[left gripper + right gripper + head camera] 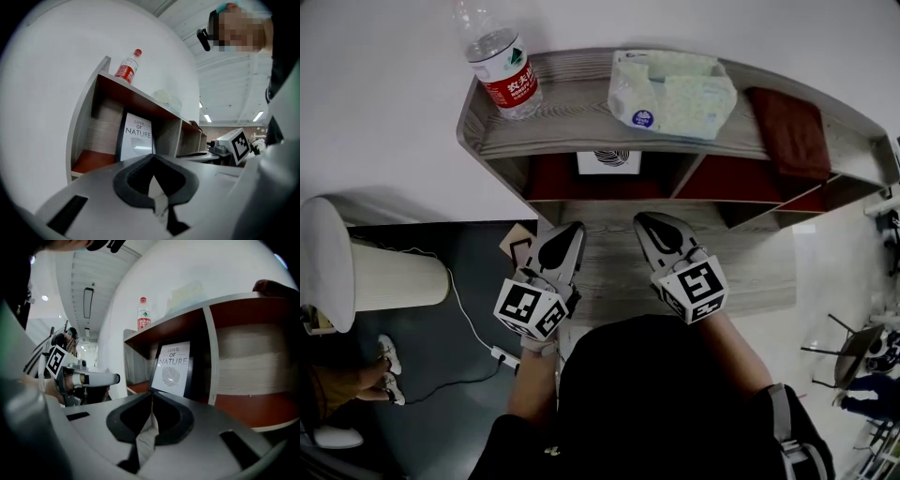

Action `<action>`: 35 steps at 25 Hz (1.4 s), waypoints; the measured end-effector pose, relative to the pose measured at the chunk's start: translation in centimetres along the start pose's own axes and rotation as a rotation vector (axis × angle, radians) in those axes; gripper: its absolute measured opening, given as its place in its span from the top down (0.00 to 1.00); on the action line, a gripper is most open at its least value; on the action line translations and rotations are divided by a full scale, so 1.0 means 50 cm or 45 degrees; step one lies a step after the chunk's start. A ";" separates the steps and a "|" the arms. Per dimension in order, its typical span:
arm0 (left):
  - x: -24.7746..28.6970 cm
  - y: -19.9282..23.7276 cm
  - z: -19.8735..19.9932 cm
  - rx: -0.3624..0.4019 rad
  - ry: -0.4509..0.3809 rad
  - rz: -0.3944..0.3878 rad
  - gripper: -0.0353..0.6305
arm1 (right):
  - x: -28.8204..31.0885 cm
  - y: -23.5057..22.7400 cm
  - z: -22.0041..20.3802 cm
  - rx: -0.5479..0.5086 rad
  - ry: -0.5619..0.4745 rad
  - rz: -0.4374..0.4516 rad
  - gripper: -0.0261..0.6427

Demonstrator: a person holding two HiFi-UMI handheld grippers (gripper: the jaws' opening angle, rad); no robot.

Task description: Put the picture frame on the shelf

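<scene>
The picture frame (609, 160) was seen standing upright in the left-hand compartment of the shelf (581, 112), in the upper centre of the head view. The left gripper (573, 231) and the right gripper (646, 221) were held side by side below it, apart from it. The jaws of both were closed together, and nothing was held between them.
</scene>
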State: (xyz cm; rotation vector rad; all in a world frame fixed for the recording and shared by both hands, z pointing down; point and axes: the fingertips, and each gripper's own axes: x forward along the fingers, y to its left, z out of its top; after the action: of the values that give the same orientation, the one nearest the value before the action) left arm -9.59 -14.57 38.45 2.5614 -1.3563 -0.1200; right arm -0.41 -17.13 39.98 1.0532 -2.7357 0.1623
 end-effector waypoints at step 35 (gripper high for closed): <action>-0.050 -0.030 -0.034 0.053 -0.003 0.101 0.93 | -0.093 0.019 -0.036 0.072 -0.012 0.018 0.95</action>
State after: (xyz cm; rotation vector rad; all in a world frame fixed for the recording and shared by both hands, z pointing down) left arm -9.47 -11.41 39.64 2.5373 -1.4736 -0.0817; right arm 2.59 -13.07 40.65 1.0519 -2.7623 0.2387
